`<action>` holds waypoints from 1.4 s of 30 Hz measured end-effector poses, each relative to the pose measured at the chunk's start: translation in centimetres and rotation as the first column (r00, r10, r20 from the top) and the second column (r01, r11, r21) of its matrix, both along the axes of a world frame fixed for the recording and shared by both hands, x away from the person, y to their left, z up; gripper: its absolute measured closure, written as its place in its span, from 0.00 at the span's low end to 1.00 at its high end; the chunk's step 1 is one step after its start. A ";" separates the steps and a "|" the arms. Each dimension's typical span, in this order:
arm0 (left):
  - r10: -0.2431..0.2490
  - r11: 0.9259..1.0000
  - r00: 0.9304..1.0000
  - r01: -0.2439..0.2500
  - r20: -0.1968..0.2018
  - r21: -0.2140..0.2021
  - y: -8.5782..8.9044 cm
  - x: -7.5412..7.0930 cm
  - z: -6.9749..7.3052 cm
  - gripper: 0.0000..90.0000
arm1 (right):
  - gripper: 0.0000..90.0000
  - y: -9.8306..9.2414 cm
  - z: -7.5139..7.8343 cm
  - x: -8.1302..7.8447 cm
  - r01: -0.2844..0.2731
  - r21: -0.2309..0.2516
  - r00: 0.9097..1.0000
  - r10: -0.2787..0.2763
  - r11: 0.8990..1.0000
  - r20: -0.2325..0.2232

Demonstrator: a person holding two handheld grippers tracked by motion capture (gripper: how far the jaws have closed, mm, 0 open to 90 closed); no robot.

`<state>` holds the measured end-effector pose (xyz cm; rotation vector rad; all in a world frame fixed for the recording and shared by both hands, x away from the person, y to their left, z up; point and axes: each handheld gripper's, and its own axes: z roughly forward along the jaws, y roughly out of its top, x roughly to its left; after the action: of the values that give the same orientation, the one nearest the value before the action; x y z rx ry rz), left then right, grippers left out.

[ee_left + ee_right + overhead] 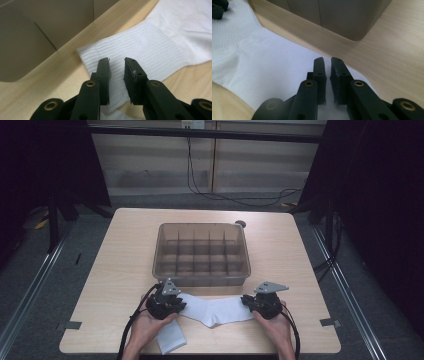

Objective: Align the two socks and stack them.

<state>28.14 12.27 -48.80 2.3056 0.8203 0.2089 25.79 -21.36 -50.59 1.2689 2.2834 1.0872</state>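
A white sock [215,310] lies flat along the table's front, between my two grippers. My left gripper [173,306] is over its ribbed cuff [155,45]. In the left gripper view the gripper [117,60] is open, and ribbed cloth shows through the gap between its jaws. My right gripper [249,302] is at the sock's other end [262,62]. In the right gripper view the gripper [327,58] has its jaws drawn to a thin slit with white cloth in it. The left gripper's jaw tips [218,8] show at the far end of that view.
A translucent grey box [160,250] with several compartments stands just behind the sock, its near wall close to both grippers [25,37] [337,17]. A second white cloth piece [171,337] lies under the left hand at the table's front edge.
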 end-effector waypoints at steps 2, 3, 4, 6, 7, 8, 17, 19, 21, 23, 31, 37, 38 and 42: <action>-0.003 1.000 1.000 0.003 -0.001 -0.003 0.2 0.0 0.0 0.83 | 0.89 0.1 -0.1 0.2 -0.004 0.004 1.000 0.004 1.000 0.005; -0.002 1.000 1.000 0.002 -0.002 -0.001 0.3 0.0 0.0 0.83 | 0.87 0.1 0.0 0.3 -0.003 0.004 1.000 0.003 1.000 0.003; 0.002 1.000 1.000 -0.002 -0.008 -0.014 0.4 0.1 0.0 0.83 | 0.83 0.2 0.0 0.3 -0.006 0.003 1.000 0.006 1.000 0.002; 0.013 0.999 1.000 -0.014 -0.021 -0.033 0.7 0.0 0.1 0.79 | 0.82 0.4 0.5 0.1 -0.004 -0.007 1.000 0.004 1.000 -0.001; 0.018 0.999 1.000 -0.019 -0.017 -0.032 0.9 0.0 0.3 0.77 | 0.81 0.5 0.9 -0.1 -0.014 -0.003 1.000 0.014 1.000 0.004; 0.026 0.999 1.000 -0.026 -0.013 -0.039 1.1 -0.1 0.4 0.74 | 0.81 0.6 1.2 -0.3 -0.025 0.008 1.000 0.025 1.000 0.013; 0.099 0.990 0.995 -0.096 0.023 -0.098 3.3 -0.8 1.1 0.56 | 0.78 2.7 2.9 -1.1 -0.089 0.025 0.995 0.088 0.996 0.057; 0.166 0.979 0.986 -0.163 0.014 -0.125 4.6 -0.8 1.0 0.52 | 0.77 2.9 2.8 -1.0 -0.095 0.017 0.994 0.094 0.995 0.052; 0.196 0.970 0.981 -0.194 -0.003 -0.143 5.3 -0.6 0.8 0.49 | 0.76 3.0 2.6 -0.9 -0.093 0.011 0.995 0.093 0.996 0.046; 0.214 0.970 0.977 -0.213 -0.002 -0.120 5.7 -0.4 0.7 0.47 | 0.76 3.0 2.6 -0.9 -0.090 0.011 0.995 0.089 0.996 0.044; 0.189 0.980 0.982 -0.189 0.000 -0.061 5.0 -0.5 -0.8 0.55 | 0.73 2.5 2.4 -1.0 -0.074 0.010 0.996 0.073 0.997 0.043; 0.191 0.981 0.981 -0.191 0.019 -0.027 5.0 -0.6 -0.6 0.79 | 0.72 2.4 2.1 -0.9 -0.068 0.007 0.997 0.068 0.998 0.033; 0.189 0.981 0.982 -0.189 0.008 -0.034 5.1 -0.6 -0.6 0.87 | 0.72 2.5 1.9 -0.9 -0.069 0.006 0.997 0.069 0.998 0.027; 0.182 0.982 0.983 -0.182 -0.008 -0.043 5.2 -0.6 -0.5 0.94 | 0.72 2.6 1.3 -0.8 -0.070 0.000 0.997 0.070 0.998 0.009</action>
<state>27.54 17.44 -49.31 2.1914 1.0288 0.2649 25.00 -18.80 -49.27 1.1898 2.3376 1.1144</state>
